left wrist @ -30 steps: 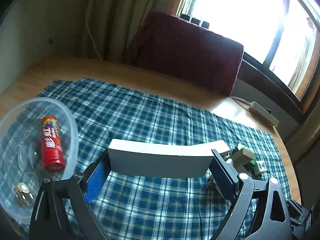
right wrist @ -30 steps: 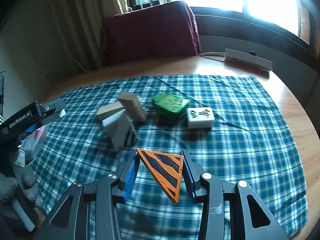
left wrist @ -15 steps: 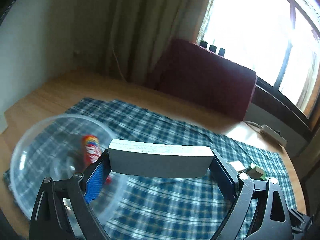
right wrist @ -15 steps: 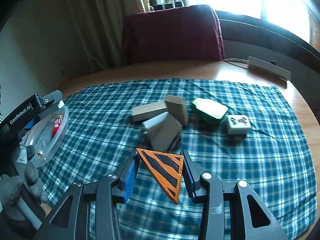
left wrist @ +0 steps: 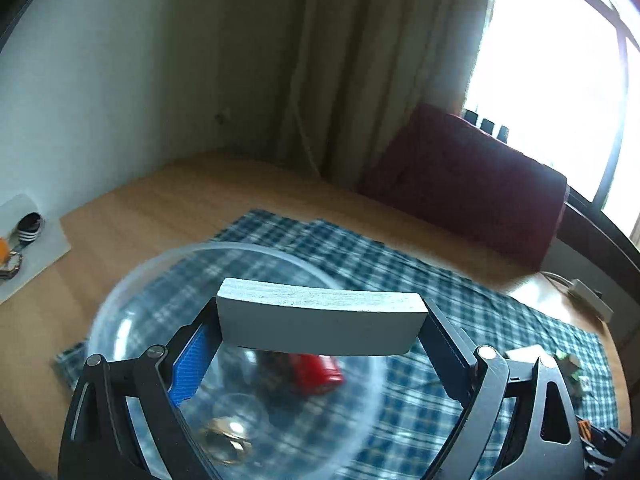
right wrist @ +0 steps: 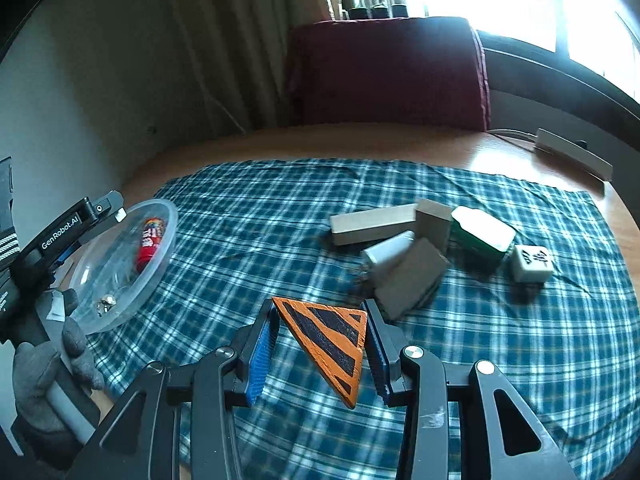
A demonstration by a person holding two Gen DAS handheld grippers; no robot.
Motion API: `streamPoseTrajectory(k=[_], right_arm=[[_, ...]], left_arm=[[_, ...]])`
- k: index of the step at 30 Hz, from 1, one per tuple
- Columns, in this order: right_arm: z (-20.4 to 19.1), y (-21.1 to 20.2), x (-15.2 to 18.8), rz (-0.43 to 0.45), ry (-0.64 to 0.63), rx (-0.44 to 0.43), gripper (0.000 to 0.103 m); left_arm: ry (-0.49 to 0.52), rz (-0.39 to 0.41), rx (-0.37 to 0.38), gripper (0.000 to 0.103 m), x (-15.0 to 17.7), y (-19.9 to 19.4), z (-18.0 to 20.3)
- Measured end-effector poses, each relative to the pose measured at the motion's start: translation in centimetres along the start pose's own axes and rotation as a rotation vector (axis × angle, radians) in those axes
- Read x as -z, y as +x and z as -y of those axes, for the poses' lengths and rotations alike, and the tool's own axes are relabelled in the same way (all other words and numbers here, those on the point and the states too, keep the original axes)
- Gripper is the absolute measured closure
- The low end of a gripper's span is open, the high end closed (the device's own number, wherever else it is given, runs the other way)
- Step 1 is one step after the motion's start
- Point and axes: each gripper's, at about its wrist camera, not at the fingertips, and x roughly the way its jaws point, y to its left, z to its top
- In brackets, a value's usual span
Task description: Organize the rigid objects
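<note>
Both grippers were loaded. My left gripper [left wrist: 322, 326] was clamped on a long grey block [left wrist: 320, 320], held crosswise with 1 end against each blue pad, above the clear plastic bowl [left wrist: 132, 292]. Through the bowl's blurred wall I could see a red tube [left wrist: 316, 372] lying on its bottom, just past the block toward 5 o'clock, and a small brass-coloured piece [left wrist: 226, 442] nearer the 7 o'clock rim. The bowl sat at the corner of the blue checked cloth [left wrist: 360, 256], which lay on a wooden table [left wrist: 168, 200].

My right gripper [right wrist: 318, 350] was closed on an orange triangle with black stripes [right wrist: 328, 340], its long point hanging down toward 6 o'clock, off the cloth. In the right wrist view the bowl sat at 9 o'clock, with my gloved left hand [right wrist: 44, 364] and its tool beside it.

At about 1 o'clock from the triangle lay a loose pile: 2 tan blocks, 1 flat [right wrist: 372, 224] and 1 on end [right wrist: 434, 220], touching each other, a pale cylinder-like piece [right wrist: 386, 254] leaning below them, and a grey-brown wedge [right wrist: 412, 282] resting against it. A green case [right wrist: 482, 236] sat just beside the upright block at 3 o'clock, and a white mahjong tile [right wrist: 532, 264] stood just beyond the case, apart from it. A dark red cushion [right wrist: 388, 72] stood at 12 o'clock under the window.
</note>
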Motion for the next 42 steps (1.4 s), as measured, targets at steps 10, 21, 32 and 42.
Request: streamPoseTrajectory(k=[10, 21, 32, 42], right_arm=[[-3.4, 0.7, -0.9, 0.0, -0.054, -0.05, 0.059], [-7.6, 1.7, -1.7, -0.003, -0.118, -0.112, 0.059], [-9.2, 2.3, -1.6, -0.005, -0.146, -0.126, 0.053], [-4.8, 3.8, 1.1, -0.088, -0.036, -0.051, 0.052]], left_arm=[[-0.046, 0.006, -0.07, 0.009, -0.4, 0.5, -3.8], [-0.129, 0.004, -0.12, 0.006, -0.2, 0.6, -6.7], [-0.16, 0.004, -0.119, 0.006, -0.2, 0.6, -7.4], [-0.163, 0.003, -0.109, 0.006, -0.1, 0.4, -7.3]])
